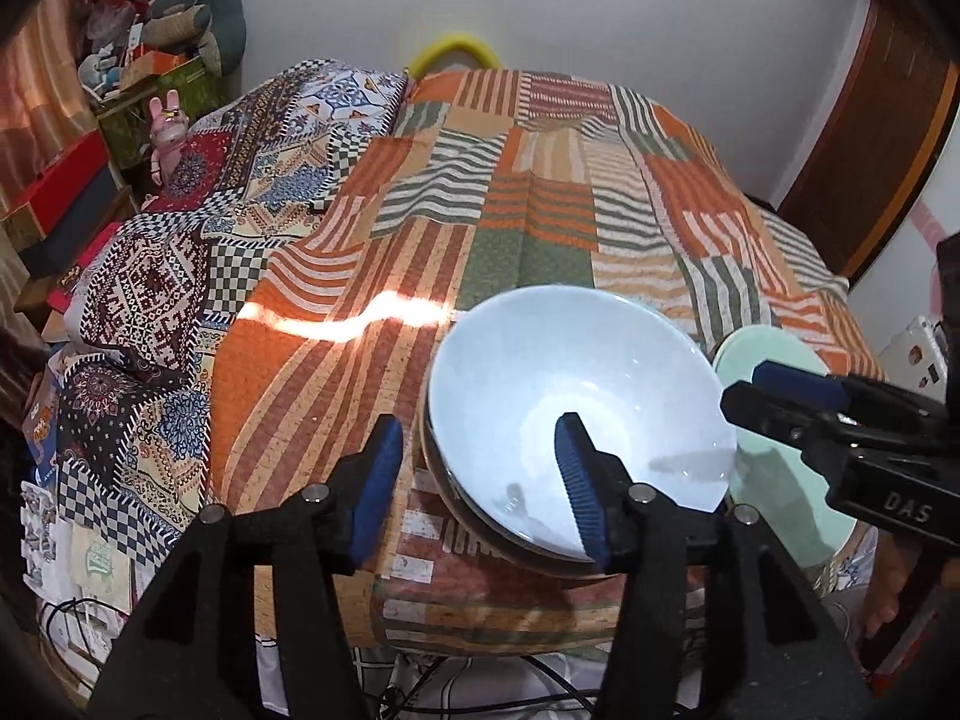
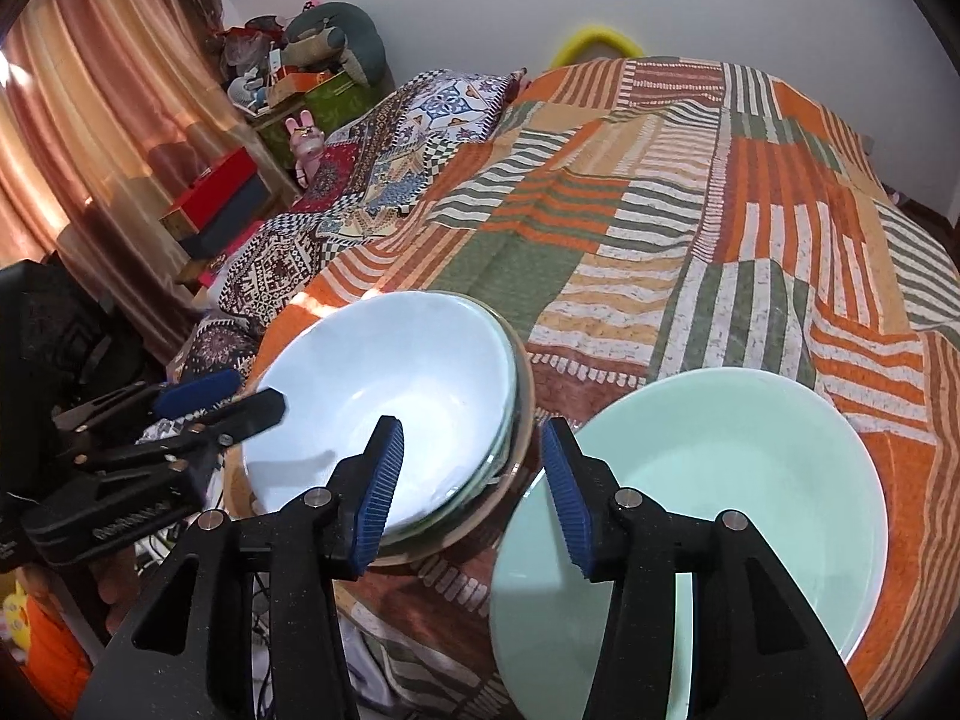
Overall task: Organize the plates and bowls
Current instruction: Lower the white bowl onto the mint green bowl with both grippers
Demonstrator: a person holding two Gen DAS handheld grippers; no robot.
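Observation:
A pale blue bowl point(image 1: 570, 372) point(image 2: 390, 372) sits nested on top of other bowls near the front edge of the bed. My left gripper point(image 1: 480, 474) stands open astride the stack's left rim, one finger inside the bowl and one outside, and neither pad presses on it. My right gripper point(image 2: 474, 492) is open over the stack's right rim, its pads apart from the rim. Right of the bowls lies a mint green plate point(image 2: 720, 480) point(image 1: 774, 354), apparently on another like it. Each view also shows the other gripper: the right gripper point(image 1: 780, 390), the left gripper point(image 2: 228, 402).
The dishes rest on a bed with an orange, green and white striped quilt point(image 1: 540, 192). A patterned patchwork cloth point(image 1: 180, 276) covers its left side. Boxes and soft toys point(image 2: 300, 78) crowd the far left corner by a curtain point(image 2: 90, 120). Cables lie below the bed's front edge.

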